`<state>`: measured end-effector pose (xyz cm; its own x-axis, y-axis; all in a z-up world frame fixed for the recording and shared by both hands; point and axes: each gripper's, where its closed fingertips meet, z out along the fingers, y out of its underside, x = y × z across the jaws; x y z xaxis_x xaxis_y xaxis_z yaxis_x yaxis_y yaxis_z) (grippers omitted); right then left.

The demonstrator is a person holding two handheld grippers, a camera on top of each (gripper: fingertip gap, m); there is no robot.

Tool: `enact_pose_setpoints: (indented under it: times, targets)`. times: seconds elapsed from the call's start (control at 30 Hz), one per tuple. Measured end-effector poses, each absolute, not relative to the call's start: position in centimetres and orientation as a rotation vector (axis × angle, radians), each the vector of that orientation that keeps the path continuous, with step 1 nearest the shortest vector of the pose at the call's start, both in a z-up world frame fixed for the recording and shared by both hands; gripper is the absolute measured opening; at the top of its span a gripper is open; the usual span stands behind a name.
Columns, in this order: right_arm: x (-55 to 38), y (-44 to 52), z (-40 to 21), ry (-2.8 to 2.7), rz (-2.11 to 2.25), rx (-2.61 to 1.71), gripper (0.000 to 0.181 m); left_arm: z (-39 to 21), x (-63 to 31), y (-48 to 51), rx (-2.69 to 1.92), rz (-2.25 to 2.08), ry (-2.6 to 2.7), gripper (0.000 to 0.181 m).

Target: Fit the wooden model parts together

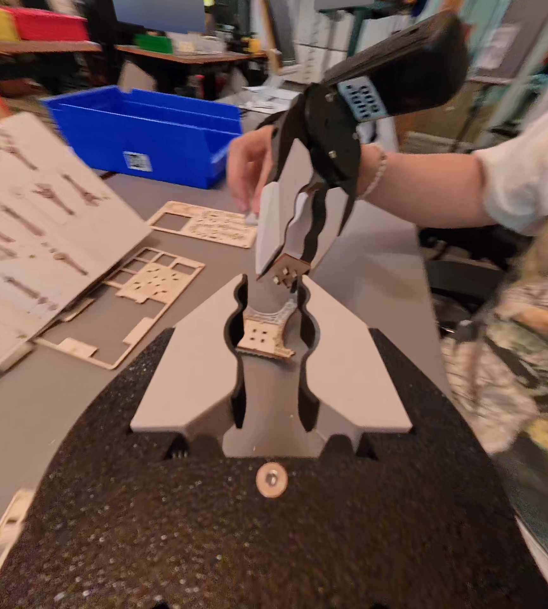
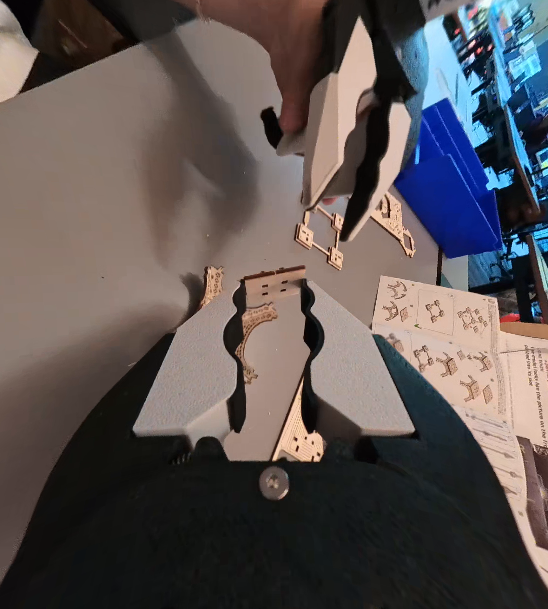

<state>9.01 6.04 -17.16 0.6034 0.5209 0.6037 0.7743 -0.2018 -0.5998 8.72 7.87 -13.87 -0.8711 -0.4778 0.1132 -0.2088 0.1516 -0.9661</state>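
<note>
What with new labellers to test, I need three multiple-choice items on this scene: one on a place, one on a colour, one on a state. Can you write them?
1. Where is the small wooden plate?
A. In the bin
B. Between the right gripper's fingertips
C. Flat on the instruction sheet

2. What colour is the bin on the table?
A. Blue
B. White
C. Black

3. What state is the left gripper in?
A. Shut on the plate
B. Shut on a wooden arch
C. Open

Key:
1. B: the plate is pinched at the tips of the right gripper, above the table.
2. A: the bin behind the cut-out sheets is plainly blue.
3. C: the left gripper has a wide gap between its fingers, which clamp nothing.
</note>
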Motion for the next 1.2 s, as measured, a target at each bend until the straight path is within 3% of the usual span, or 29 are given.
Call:
enact_pose_setpoints:
  times: [0.17,0.4,0.7,0.87,0.93,1.13,1.2]
  targets:
    - [7.0,6.0,-14.6,-0.931,-0.164,-1.699,0.031,-14.1,8.0,6.5,-0.553,-2.035,2.440,0.024]
    - [6.2,5.4,-11.9,-0.753,0.007,-1.506,0.031,-11.7,7.8,5.3,-0.446,-2.582,2.392,0.006]
    - [6.4,4.8,-11.6,-0.688,0.109,-1.430,0.030,-12.3,8.0,4.2,-0.359,-2.559,2.442,0.007]
    - [7.3,4.8,-12.6,-0.664,0.116,-1.474,0.027,-13.2,8.5,4.1,-0.310,-2.407,2.394,0.000]
    - [8.2,4.8,-13.1,-0.631,0.094,-1.513,0.042,-13.9,9.5,4.2,-0.363,-2.249,2.364,0.000]
    - [10.3,4.5,-14.0,-0.550,0.055,-1.602,0.047,-17.2,10.9,5.2,-0.369,-1.601,2.383,0.000]
    - [10.8,4.4,-14.2,-0.529,0.046,-1.621,0.042,-17.8,11.2,5.6,-0.384,-1.442,2.381,0.000]
